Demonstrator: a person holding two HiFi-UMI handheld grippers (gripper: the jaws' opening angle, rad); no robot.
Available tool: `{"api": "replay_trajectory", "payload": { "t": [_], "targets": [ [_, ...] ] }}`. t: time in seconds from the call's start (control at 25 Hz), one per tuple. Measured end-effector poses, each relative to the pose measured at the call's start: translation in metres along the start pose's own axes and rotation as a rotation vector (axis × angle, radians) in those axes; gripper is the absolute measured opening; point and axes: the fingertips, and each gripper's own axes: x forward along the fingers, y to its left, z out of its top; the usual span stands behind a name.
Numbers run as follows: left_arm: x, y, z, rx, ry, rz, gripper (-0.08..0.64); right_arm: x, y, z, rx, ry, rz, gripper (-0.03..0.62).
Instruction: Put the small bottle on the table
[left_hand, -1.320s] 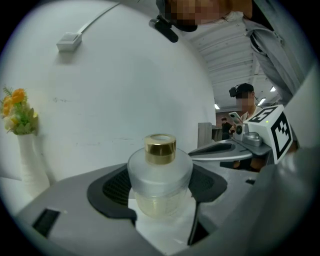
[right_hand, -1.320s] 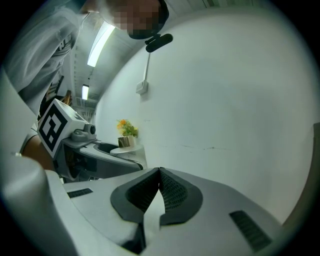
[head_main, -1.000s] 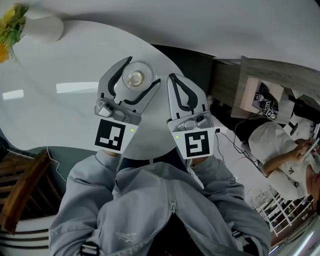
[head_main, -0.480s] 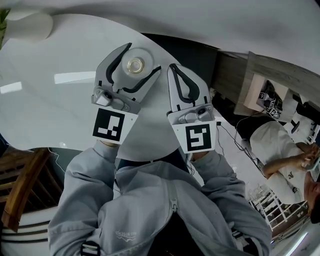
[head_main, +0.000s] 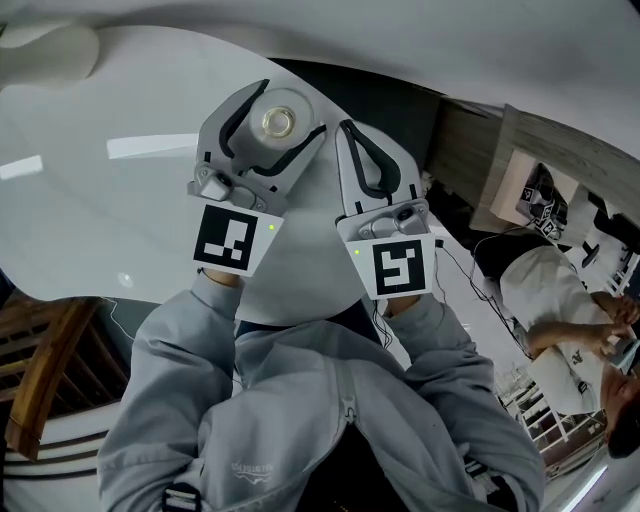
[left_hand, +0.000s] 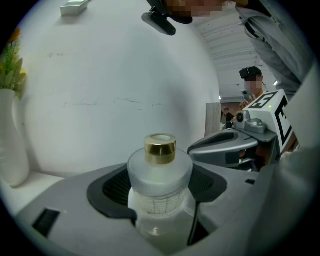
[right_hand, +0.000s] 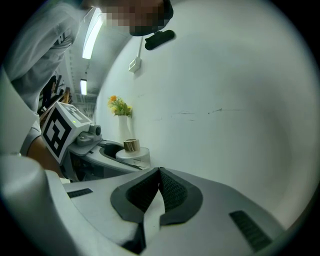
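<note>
The small bottle (left_hand: 160, 185) is frosted, its cap (left_hand: 160, 148) shiny gold metal, the table (head_main: 100, 220) glossy white.

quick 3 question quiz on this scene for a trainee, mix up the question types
1. True or false: the left gripper is closed on the small bottle.
2. The right gripper has its jaws: A) apart around the bottle; B) together, with nothing between them; C) closed on a cup.
3. What colour is the bottle's cap?
Key: 1 true; 2 B; 3 gold.
</note>
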Motion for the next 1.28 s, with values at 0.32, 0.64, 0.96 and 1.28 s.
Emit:
{"api": "replay_trajectory", "payload": {
  "t": [0.32,0.64,0.96,1.28],
  "targets": [
    [0.009,-0.001,-0.005,-0.005,0.042,-0.016,0.333,0.004,0.002,0.002,0.007,0.006,0.009,0.026],
    [0.008,-0.002,-0.007,-0.008,0.076,-0.013,0.333,-0.001,0.010,0.007,0.007,0.003,0.012,0.026],
    [0.015,-0.009,-0.016,-0.038,0.102,-0.030,0.365,-0.011,0.012,0.013,0.003,-0.011,0.008,0.026],
    [-0.015,-0.008,0.001,-0.126,0.003,0.061,0.382,-0.033,0.019,0.032,-0.014,-0.027,0.002,0.026]
  ]
}}
